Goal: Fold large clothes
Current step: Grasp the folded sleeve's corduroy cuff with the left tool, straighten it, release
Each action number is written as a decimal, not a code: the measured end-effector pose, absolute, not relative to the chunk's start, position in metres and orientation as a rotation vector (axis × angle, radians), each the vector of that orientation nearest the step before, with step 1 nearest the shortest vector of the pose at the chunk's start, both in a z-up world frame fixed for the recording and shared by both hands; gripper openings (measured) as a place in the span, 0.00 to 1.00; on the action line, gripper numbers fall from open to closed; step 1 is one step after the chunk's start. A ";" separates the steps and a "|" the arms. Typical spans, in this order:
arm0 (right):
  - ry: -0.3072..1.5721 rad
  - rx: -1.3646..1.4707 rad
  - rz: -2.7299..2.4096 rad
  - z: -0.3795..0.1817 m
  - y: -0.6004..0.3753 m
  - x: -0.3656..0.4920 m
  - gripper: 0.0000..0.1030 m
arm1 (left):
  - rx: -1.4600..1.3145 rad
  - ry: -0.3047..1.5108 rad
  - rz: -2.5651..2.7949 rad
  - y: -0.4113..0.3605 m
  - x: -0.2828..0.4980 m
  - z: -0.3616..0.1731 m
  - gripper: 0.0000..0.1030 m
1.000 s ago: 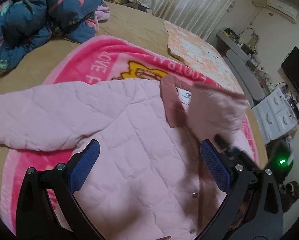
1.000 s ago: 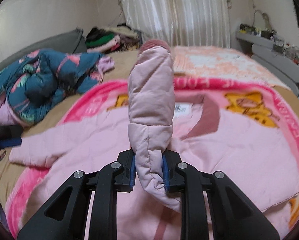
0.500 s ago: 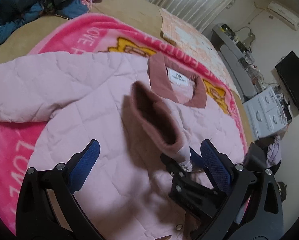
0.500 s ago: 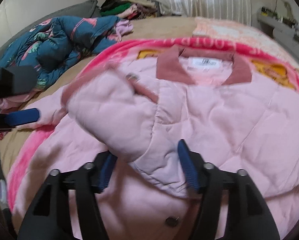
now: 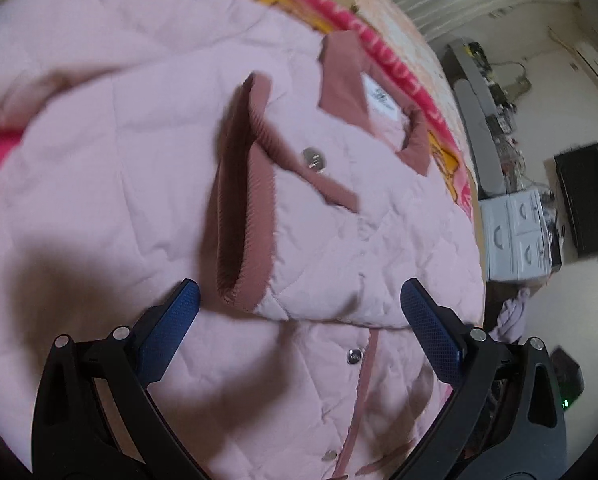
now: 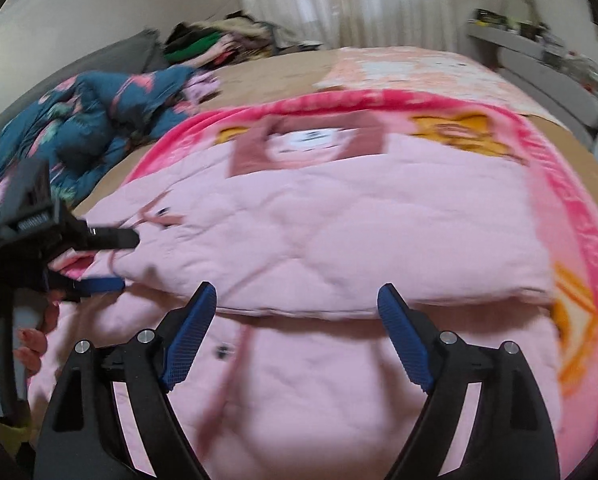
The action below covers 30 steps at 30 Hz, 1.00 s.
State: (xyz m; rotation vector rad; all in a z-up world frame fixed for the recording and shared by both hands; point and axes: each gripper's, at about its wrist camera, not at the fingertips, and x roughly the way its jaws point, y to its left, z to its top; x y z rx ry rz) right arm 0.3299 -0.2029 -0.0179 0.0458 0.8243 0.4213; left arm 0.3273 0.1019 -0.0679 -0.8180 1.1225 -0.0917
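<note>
Pink quilted jacket (image 6: 331, 240) lies front-up on the pink blanket (image 6: 571, 208) on the bed (image 6: 267, 76), collar (image 5: 343, 76) at the far end. 1 sleeve (image 5: 319, 240) is folded across the chest, cuff (image 5: 243, 200) pointing toward my left side — probably so the body narrows into a rectangle before the next fold.

Left gripper (image 5: 299, 320): jaws wide apart, holding nothing, hovering just above the cuff end of that sleeve. Right gripper (image 6: 295, 328): jaws also spread, empty, poised over the sleeve's near edge. Neither one touches fabric as far as I can tell.

Other sleeve looks unfolded, out toward my left — only partly in view, so not sure how it lies.

Edges: the folded sleeve's lower edge forms a clean horizontal ledge across the button placket (image 5: 355, 356), easy to get under. Open room: bare blanket to the right of the jacket, bare bed beyond the collar. Blue floral quilt (image 6: 79, 136) sits well apart, far left — no obstruction.
</note>
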 end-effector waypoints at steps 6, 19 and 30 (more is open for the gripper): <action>0.795 0.072 0.315 -0.011 -0.251 0.327 0.79 | -0.808 1.081 -0.045 0.100 0.335 -0.070 0.51; 0.759 0.079 0.228 0.009 -0.291 0.334 0.79 | -0.450 0.812 -0.135 0.080 0.345 0.068 0.14; 0.785 0.092 0.212 -0.003 -0.286 0.354 0.79 | -0.251 0.830 0.006 0.099 0.358 0.035 0.14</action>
